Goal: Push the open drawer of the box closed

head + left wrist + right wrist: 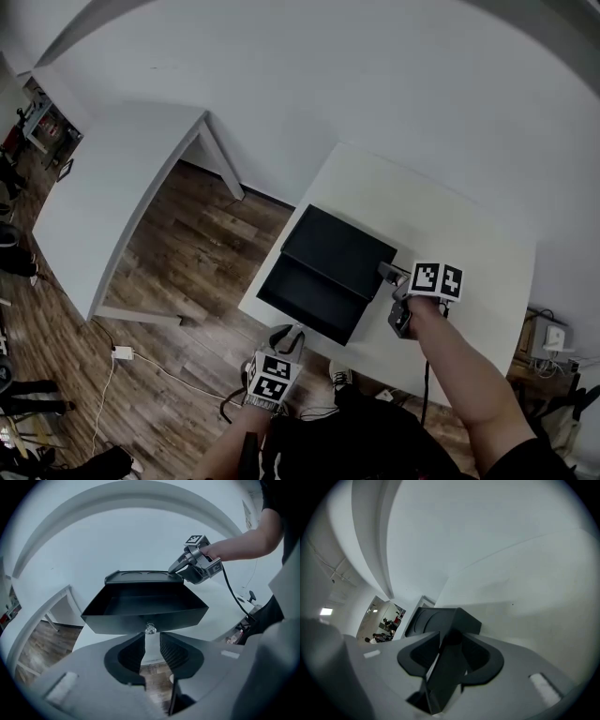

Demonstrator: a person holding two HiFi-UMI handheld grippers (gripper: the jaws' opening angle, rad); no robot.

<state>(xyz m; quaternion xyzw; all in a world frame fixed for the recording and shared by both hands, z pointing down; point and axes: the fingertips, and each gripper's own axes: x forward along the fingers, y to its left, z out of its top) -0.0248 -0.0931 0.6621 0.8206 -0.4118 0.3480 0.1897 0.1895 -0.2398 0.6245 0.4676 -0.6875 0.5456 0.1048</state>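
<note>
The drawer [307, 292] is jutting from the box [342, 246] toward the person, its long front running crosswise. The right gripper [450, 638] jaws are pinching the box; the left gripper [150, 643] jaws are gaping, empty.

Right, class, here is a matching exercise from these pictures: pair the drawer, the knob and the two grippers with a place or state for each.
1 drawer
2 knob
3 left gripper
4 right gripper

a clear, on the drawer front
b jaws on a corner of the box
c pulled out of the box
d jaws apart, facing the knob

Pairs: 1c, 2a, 3d, 4b
</note>
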